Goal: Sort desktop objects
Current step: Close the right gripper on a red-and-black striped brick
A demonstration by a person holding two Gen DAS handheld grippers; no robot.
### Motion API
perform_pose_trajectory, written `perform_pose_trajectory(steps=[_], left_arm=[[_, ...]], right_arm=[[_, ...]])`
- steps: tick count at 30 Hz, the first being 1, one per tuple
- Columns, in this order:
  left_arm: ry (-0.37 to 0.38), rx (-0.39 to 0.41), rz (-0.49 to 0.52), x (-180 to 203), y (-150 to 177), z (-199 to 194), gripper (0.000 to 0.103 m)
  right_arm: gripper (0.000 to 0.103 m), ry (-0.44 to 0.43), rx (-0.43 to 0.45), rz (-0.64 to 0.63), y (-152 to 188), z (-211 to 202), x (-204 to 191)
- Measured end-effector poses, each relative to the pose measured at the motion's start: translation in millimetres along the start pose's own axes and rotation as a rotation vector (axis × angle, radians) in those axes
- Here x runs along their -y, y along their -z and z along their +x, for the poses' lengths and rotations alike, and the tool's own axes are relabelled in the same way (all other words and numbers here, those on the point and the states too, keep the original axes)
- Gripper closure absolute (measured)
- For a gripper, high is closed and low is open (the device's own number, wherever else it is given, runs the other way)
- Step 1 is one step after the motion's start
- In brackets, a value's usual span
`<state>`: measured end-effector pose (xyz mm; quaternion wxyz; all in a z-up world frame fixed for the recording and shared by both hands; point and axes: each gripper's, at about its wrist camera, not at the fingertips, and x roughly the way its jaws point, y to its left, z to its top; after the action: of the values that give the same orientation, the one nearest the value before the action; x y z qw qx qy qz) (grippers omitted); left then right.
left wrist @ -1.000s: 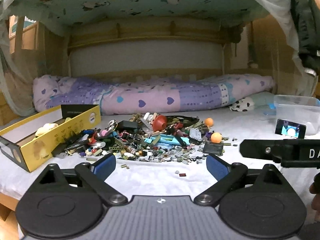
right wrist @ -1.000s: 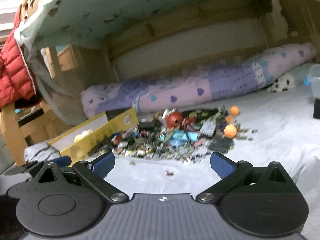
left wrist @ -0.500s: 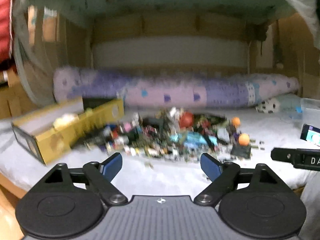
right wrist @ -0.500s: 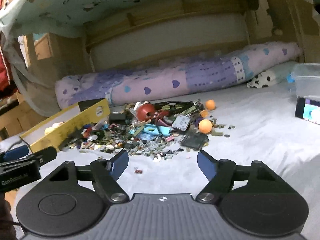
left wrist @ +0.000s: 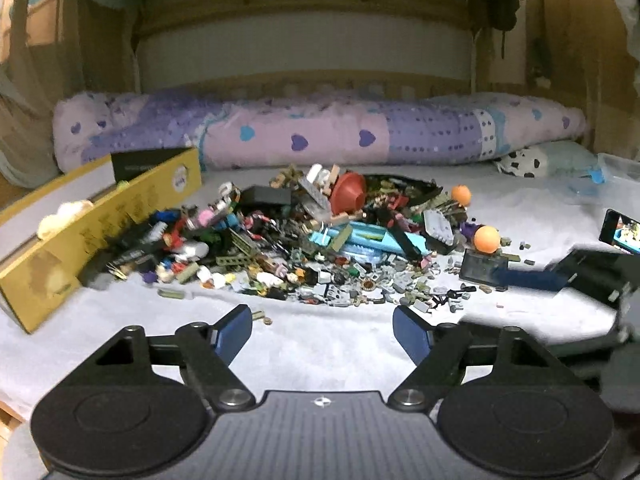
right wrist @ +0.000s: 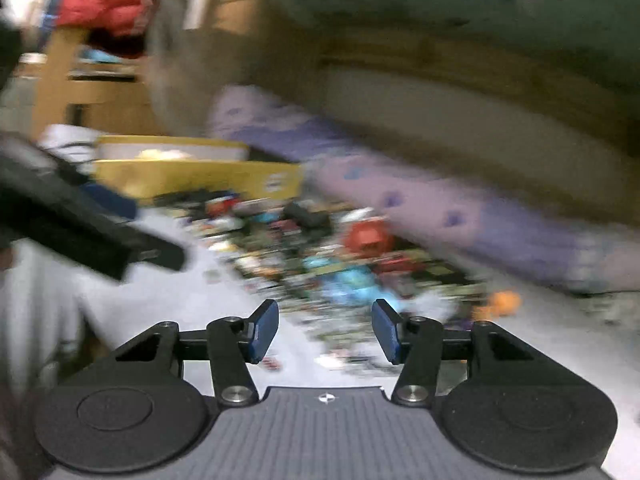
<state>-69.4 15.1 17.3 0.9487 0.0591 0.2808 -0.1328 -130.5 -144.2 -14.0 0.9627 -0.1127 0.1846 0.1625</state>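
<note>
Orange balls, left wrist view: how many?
2. One orange ball sits at the far right edge of the toy pile; the other orange ball lies nearer, beside a dark flat piece. More may be buried in the pile.

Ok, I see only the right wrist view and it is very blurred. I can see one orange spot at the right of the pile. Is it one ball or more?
Observer: Two orange balls. The nearer one is next to a dark flat tile, the other is further back at the right edge of the pile.
Operator: Thank you. Is anything on the bed further to the right of them?
Observer: Yes, a phone with a lit screen, at the right edge of the left wrist view.
Operator: And behind the phone?
Observer: A clear plastic container, cut off by the frame. What it holds I cannot tell.
</note>
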Motion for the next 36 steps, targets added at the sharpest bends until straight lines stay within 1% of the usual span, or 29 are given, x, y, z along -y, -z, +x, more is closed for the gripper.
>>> perform_pose_trajectory(steps=[1, 2, 5, 7, 11, 13, 15, 16, 18, 19, 24, 27, 30, 33, 35, 36], left_arm=[[0.005, -0.013, -0.004, -1.0, 0.4, 7.8, 0.024], [0.008, -0.027, -0.006, -1.4, 1.5, 14.6, 0.024], [0.024, -0.059, -0.009, -2.2, 6.8, 32.5, 0.024], [0.030, -0.082, -0.010, -1.7, 11.0, 43.5, 0.024], [0.049, -0.111, -0.003, 1.2, 18.6, 53.8, 0.024], [0.053, -0.119, 0.001, 1.6, 20.8, 56.8, 0.024], [0.055, -0.124, 0.000, 1.2, 21.1, 58.4, 0.024], [0.055, -0.123, 0.000, 1.4, 20.6, 58.0, 0.024], [0.053, -0.126, -0.003, 0.9, 20.9, 58.9, 0.024], [0.053, -0.127, -0.004, 1.1, 20.7, 59.0, 0.024], [0.044, -0.130, 0.010, 4.3, 20.0, 57.3, 0.024], [0.027, -0.130, 0.017, 7.3, 17.6, 57.0, 0.024], [0.043, -0.115, 0.014, 13.7, 13.9, 57.8, 0.024], [0.062, -0.090, 0.022, 26.9, 12.5, 62.1, 0.024], [0.080, -0.079, 0.037, 38.6, 14.1, 69.0, 0.024], [0.078, -0.075, 0.044, 44.4, 15.5, 73.1, 0.029]], right_arm=[[0.051, -0.055, -0.006, 0.010, 3.0, 7.7, 1.1], [0.056, -0.093, -0.023, 0.010, 6.5, 17.3, 0.5], [0.067, -0.124, -0.075, -0.030, 14.2, 42.4, -3.9], [0.070, -0.159, -0.116, -0.004, 17.3, 54.9, -0.8], [0.070, -0.182, -0.176, 0.036, 25.9, 79.3, 4.8], [0.070, -0.191, -0.182, 0.031, 30.5, 85.0, 4.7], [0.071, -0.189, -0.185, 0.007, 31.2, 88.4, 2.4], [0.073, -0.185, -0.186, -0.001, 31.1, 87.3, 1.1], [0.081, -0.175, -0.186, -0.015, 32.9, 84.5, -1.7], [0.086, -0.170, -0.186, -0.021, 33.5, 82.9, -2.7], [0.087, -0.141, -0.174, -0.059, 34.7, 80.2, -8.6], [0.087, -0.141, -0.169, -0.012, 31.2, 79.1, -2.4], [0.087, -0.123, -0.138, 0.022, 26.5, 69.4, 4.7], [0.087, -0.059, -0.129, 0.038, 21.6, 56.4, 12.2], [0.087, -0.023, -0.147, 0.094, 23.7, 53.7, 23.5], [0.087, -0.005, -0.165, 0.117, 25.5, 54.9, 28.1]])
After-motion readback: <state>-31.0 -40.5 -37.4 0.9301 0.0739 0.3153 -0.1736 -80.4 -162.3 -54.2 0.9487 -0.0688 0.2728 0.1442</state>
